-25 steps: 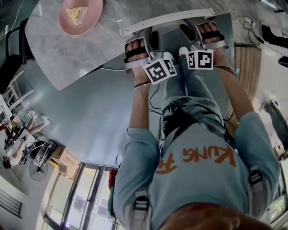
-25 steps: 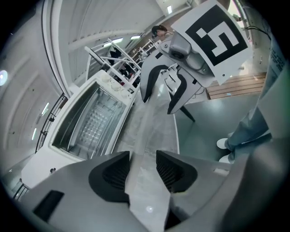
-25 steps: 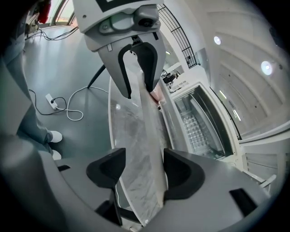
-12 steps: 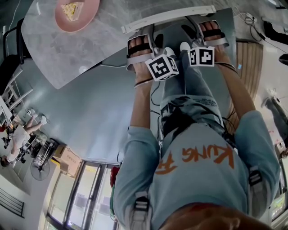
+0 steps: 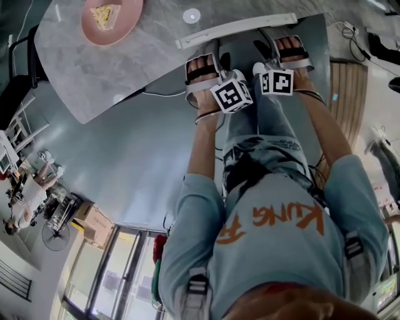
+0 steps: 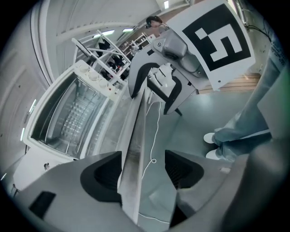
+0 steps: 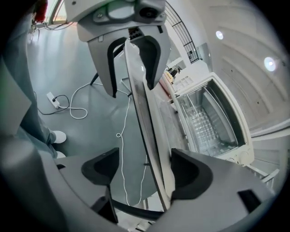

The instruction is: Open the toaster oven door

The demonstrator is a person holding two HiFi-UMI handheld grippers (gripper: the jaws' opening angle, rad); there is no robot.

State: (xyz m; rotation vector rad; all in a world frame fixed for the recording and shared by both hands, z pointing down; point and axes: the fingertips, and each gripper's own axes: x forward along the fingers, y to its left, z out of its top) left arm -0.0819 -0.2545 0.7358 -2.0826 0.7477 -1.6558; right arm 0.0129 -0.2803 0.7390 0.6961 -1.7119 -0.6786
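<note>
The white toaster oven [image 6: 68,118] [image 7: 213,118] stands with its cavity and wire rack showing. Its door is swung down, and the white handle bar [image 5: 237,26] lies along the table's edge. My left gripper [image 5: 209,50] [image 6: 142,167] straddles the door's edge [image 6: 136,131]. The jaws have just been opening and stand wide, with that edge between them near the left pad. My right gripper [image 5: 275,39] [image 7: 145,170] straddles the same edge [image 7: 147,122] further along. Its jaws have also just been opening and do not press on it.
A pink plate [image 5: 111,19] with food sits on the marble table [image 5: 94,75] to the left. A white cable [image 7: 68,106] trails over the grey floor below. The person's shoes [image 6: 213,145] stand close under the door. A cardboard box [image 5: 94,225] and a fan are far left.
My left hand has shifted right and toward the handle bar, and its marker cube is closer to the right one. The right hand has barely moved in the head view.
</note>
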